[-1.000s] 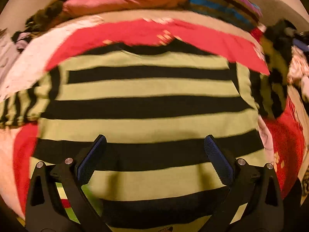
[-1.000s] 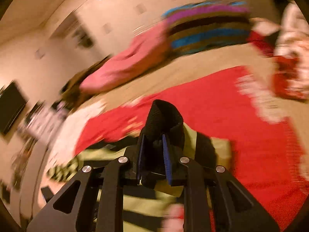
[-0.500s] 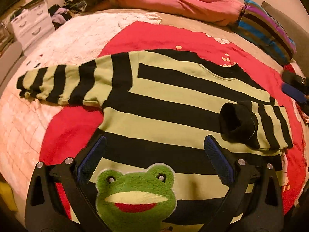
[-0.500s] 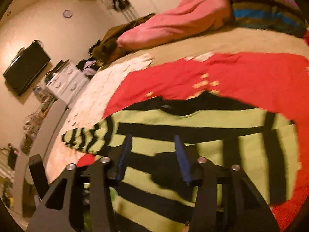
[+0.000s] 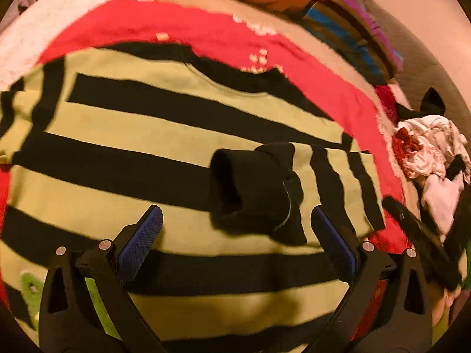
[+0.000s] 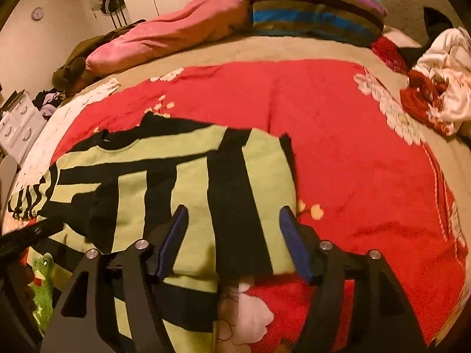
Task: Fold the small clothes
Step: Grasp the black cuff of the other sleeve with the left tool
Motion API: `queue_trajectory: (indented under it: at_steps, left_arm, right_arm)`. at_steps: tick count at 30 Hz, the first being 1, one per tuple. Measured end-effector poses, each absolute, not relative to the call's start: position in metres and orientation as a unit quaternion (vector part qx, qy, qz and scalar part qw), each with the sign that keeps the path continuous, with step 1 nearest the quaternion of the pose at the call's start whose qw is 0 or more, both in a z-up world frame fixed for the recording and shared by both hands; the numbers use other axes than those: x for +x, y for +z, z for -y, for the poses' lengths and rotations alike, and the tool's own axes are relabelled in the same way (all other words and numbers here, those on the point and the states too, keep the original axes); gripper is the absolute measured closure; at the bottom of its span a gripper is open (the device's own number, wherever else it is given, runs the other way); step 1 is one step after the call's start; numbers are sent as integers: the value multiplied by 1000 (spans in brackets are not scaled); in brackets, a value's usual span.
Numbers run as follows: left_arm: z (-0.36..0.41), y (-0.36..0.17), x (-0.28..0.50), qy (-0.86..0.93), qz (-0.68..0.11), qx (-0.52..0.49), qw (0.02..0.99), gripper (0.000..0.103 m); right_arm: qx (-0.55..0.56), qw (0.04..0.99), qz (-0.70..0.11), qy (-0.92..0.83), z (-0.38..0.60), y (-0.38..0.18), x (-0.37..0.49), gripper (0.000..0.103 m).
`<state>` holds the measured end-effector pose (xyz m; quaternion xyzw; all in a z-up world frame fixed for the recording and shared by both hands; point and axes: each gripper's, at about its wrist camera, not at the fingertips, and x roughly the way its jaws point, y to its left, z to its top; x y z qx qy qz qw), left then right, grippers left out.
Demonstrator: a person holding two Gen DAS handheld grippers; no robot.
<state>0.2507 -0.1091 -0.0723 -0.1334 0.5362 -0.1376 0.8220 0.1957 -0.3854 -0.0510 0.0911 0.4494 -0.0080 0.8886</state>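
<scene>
A green and black striped sweater (image 5: pixel 141 135) lies flat on the red blanket (image 5: pixel 338 88). Its right sleeve (image 5: pixel 332 182) is folded across the body, with the black cuff (image 5: pixel 253 188) lying on the chest. My left gripper (image 5: pixel 235 232) is open and empty just above the sweater, below the cuff. In the right wrist view the sweater (image 6: pixel 182 176) shows with the folded sleeve (image 6: pixel 232 194) on top. My right gripper (image 6: pixel 232 235) is open and empty over that sleeve near the sweater's right edge. The other sleeve (image 6: pixel 26 197) lies stretched out to the left.
A pink duvet (image 6: pixel 176 32) and a striped pillow (image 6: pixel 312 8) lie at the head of the bed. A heap of white and red clothes (image 6: pixel 441 88) sits at the right edge. A green frog patch (image 6: pixel 44 267) shows on the sweater's hem. A white dresser (image 6: pixel 17 129) stands at the left.
My right gripper has let go of the black cuff, left the sleeve folded across the sweater's body, and opened wider. My left gripper has shifted right toward the cuff.
</scene>
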Motion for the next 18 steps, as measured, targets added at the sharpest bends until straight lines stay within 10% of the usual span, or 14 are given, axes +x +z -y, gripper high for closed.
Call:
queue_trajectory:
  at_steps: [3, 4, 9, 18]
  left_arm:
    - [131, -89, 264, -142, -559, -121, 808, 18]
    - [137, -93, 265, -142, -558, -117, 809, 49]
    - [141, -88, 266, -155, -526, -114, 829, 87]
    - [84, -21, 266, -150, -446, -58, 881, 89]
  right_arm:
    - [96, 885, -456, -3, 380, -55, 195, 34]
    - [100, 883, -459, -3, 378, -56, 196, 34]
    - [95, 882, -462, 1, 363, -51, 197, 28]
    - [66, 885, -458, 37, 322, -41, 213, 27]
